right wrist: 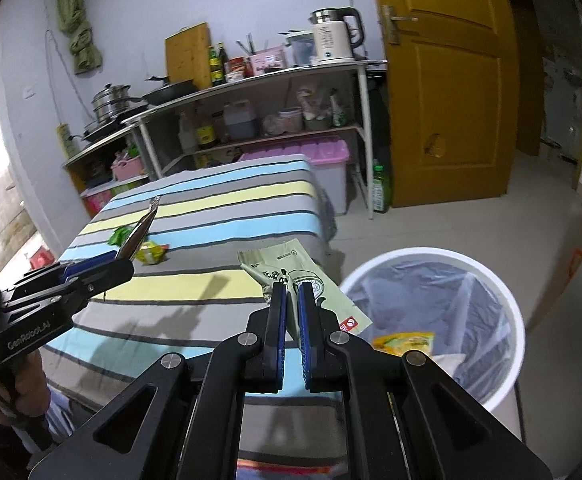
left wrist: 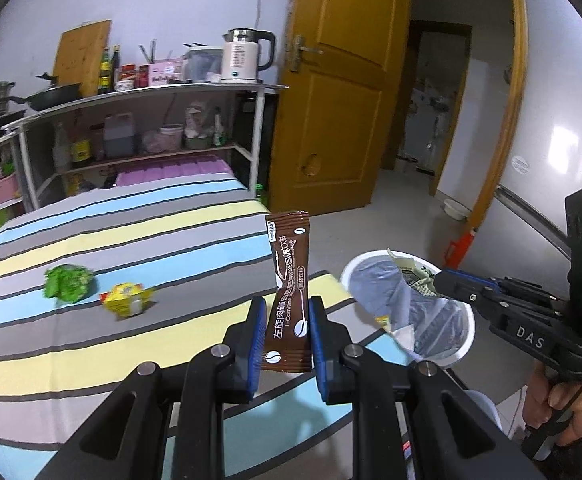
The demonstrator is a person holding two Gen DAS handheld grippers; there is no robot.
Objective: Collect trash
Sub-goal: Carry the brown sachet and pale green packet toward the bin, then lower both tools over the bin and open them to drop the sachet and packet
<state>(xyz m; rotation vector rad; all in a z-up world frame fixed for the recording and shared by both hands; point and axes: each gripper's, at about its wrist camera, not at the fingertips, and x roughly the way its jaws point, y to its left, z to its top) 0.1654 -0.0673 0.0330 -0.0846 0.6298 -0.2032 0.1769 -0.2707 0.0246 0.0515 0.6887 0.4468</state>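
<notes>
A: Trouble is waiting at the white round plastic bin with the clear liner [right wrist: 435,316], I think. The left claw [left wrist: 287,332] is gripping the brown coffee stick sachet [left wrist: 289,280] by its lower half, upright, and that sachet is hanging just short of the bin's rim, on the side of the striped cloth-covered bench [left wrist: 131,240].

B: And the right claw [right wrist: 292,320]?

A: It is pinching shut on the pale green printed paper wrapper [right wrist: 291,276], which is hanging at the bin's near rim, partly over the bench edge rather than over the opening.

B: So a release now is risking a miss.

A: For both. The wrapper is light and flat, so it is likely drifting sideways as it falls and landing on the floor beside the bin. The sachet, let go from here, is probably dropping onto the bench or clipping the rim.

B: Anything else?

A: The two claws are working close together at the bin, so they are risking a bump that jolts either piece loose early. The liner is also sagging inward, which may catch a wrapper on its fold.

B: What is left behind?

A: A green crumpled packet [left wrist: 67,283] and a yellow crumpled packet [left wrist: 125,298] are lying well back from the bin on the bench.
</notes>
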